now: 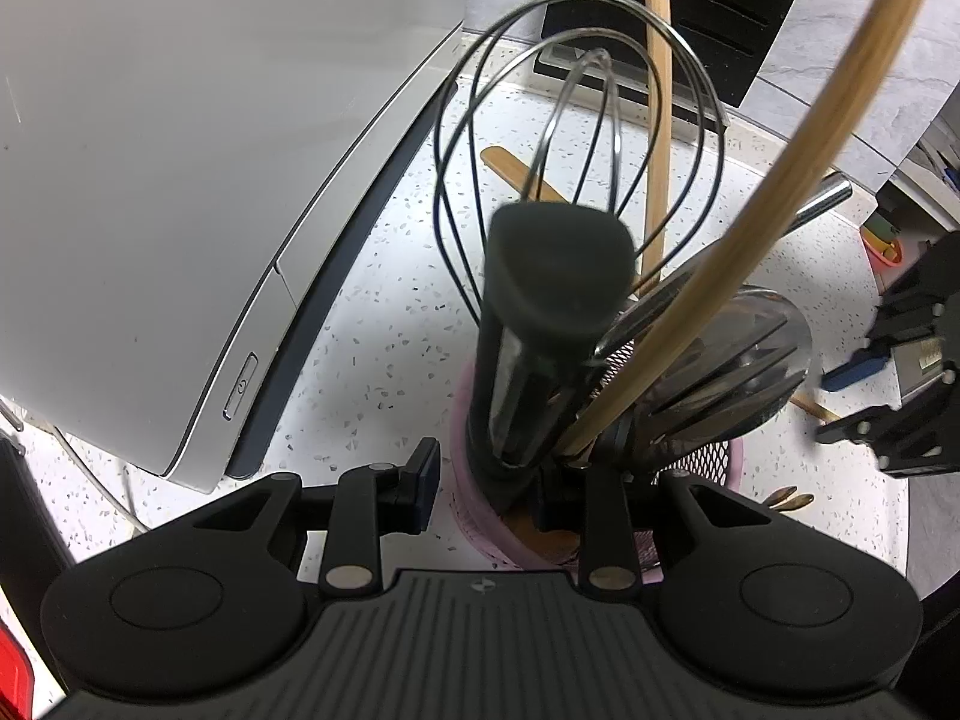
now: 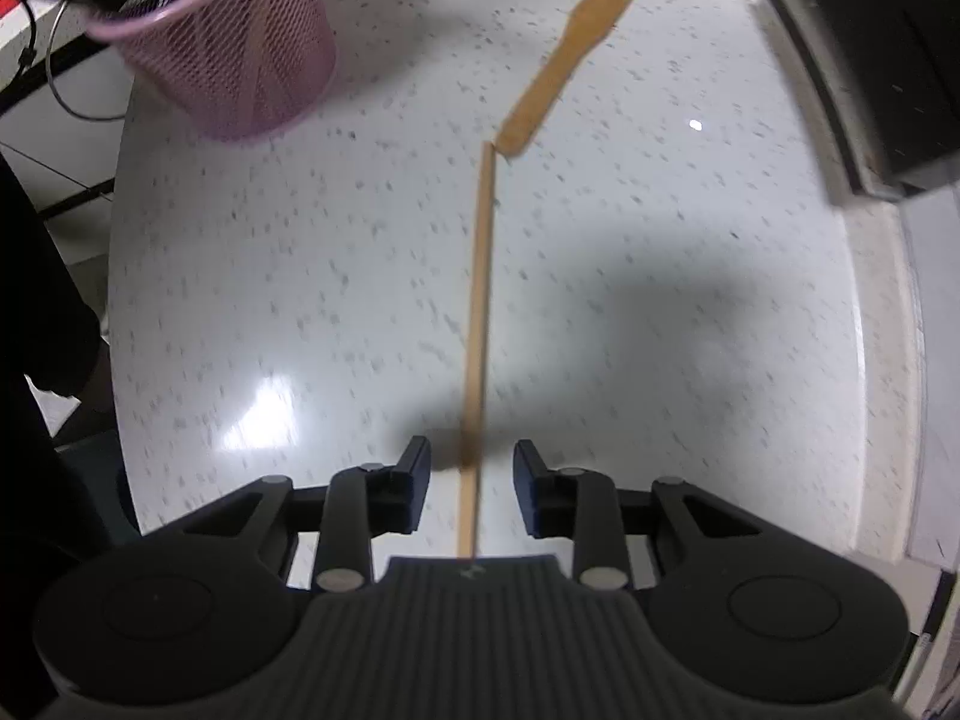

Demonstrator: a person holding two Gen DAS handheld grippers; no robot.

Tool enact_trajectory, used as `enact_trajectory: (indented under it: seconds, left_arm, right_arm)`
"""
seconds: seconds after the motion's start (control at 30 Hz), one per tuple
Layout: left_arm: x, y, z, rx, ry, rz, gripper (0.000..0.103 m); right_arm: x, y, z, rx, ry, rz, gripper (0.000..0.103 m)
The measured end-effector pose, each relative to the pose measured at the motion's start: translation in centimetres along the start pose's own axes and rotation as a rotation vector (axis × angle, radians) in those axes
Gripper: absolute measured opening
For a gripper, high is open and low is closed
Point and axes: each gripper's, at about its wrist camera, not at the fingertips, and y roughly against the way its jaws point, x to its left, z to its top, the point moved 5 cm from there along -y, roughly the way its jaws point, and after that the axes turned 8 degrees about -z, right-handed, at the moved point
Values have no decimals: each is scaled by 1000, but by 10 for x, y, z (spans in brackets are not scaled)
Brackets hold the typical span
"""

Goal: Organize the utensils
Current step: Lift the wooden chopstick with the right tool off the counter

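Note:
In the left wrist view my left gripper [image 1: 486, 495] is shut on the rim of the pink mesh utensil holder [image 1: 474, 504]. The holder is full of utensils: a wire whisk with a black handle [image 1: 552, 276], wooden sticks [image 1: 774, 180] and a slotted metal spatula [image 1: 720, 360]. In the right wrist view my right gripper [image 2: 471, 495] is open, its fingers on either side of a thin wooden stick [image 2: 480, 312] on the speckled white counter [image 2: 300, 252]. A flat wooden spatula [image 2: 570, 54] lies beyond the stick's far end. The pink holder also shows in the right wrist view [image 2: 240, 54] at the far left.
A large grey appliance [image 1: 180, 180] stands to the left of the holder. A black knife block [image 1: 690, 6] stands at the back, also seen in the right wrist view [image 2: 870, 60]. The right gripper [image 1: 900, 372] shows at the right edge of the left wrist view.

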Motion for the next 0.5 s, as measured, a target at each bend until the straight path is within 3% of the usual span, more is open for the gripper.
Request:
enact_trajectory:
  seconds: [0.33,0.5]
  left_arm:
    - [2,1,0,-2,-3,-1,35]
    - [1,1,0,-2,-3,0,35]
  right_arm:
    - [-5,-10,30,36,13,45,25]
    - [-15,-16,34,40,15,54,2]
